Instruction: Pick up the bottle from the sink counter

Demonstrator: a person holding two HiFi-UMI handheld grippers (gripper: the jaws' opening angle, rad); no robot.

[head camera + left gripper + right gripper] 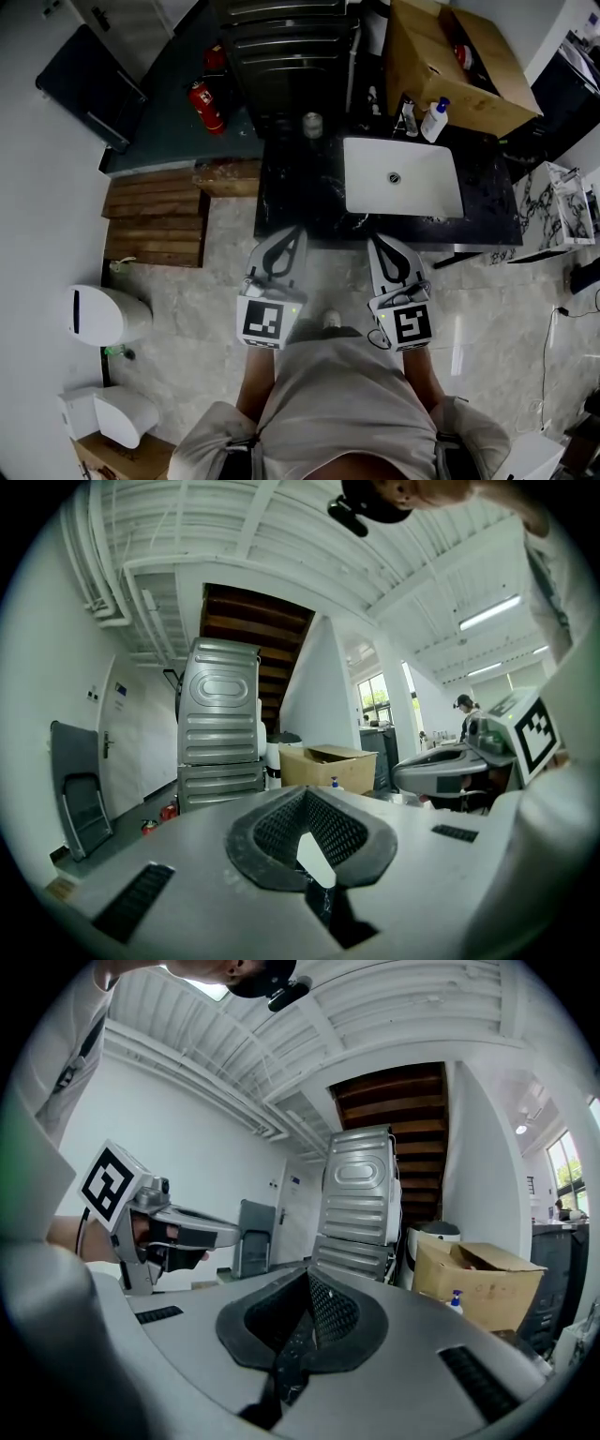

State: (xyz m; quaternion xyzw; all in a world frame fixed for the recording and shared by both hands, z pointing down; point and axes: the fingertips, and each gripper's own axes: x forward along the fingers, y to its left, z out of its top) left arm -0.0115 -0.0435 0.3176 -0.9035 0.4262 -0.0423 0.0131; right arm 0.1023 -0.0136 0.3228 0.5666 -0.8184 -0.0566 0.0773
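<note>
The bottle [434, 120], white with a blue cap, stands upright at the back of the black sink counter [300, 192], just beyond the white basin [403, 176]. It shows small and far off in the left gripper view [335, 784] and in the right gripper view [456, 1302]. My left gripper [296, 231] and right gripper [377, 240] hang side by side over the floor at the counter's front edge. Both are shut with nothing between the jaws, and both are well short of the bottle.
A cardboard box [455, 61] sits right behind the bottle, and a small spray bottle [409, 117] stands to its left. A jar [312, 124] stands at the counter's back left. Stacked metal appliances [286, 56], a fire extinguisher [206, 105] and wooden steps [155, 216] lie to the left.
</note>
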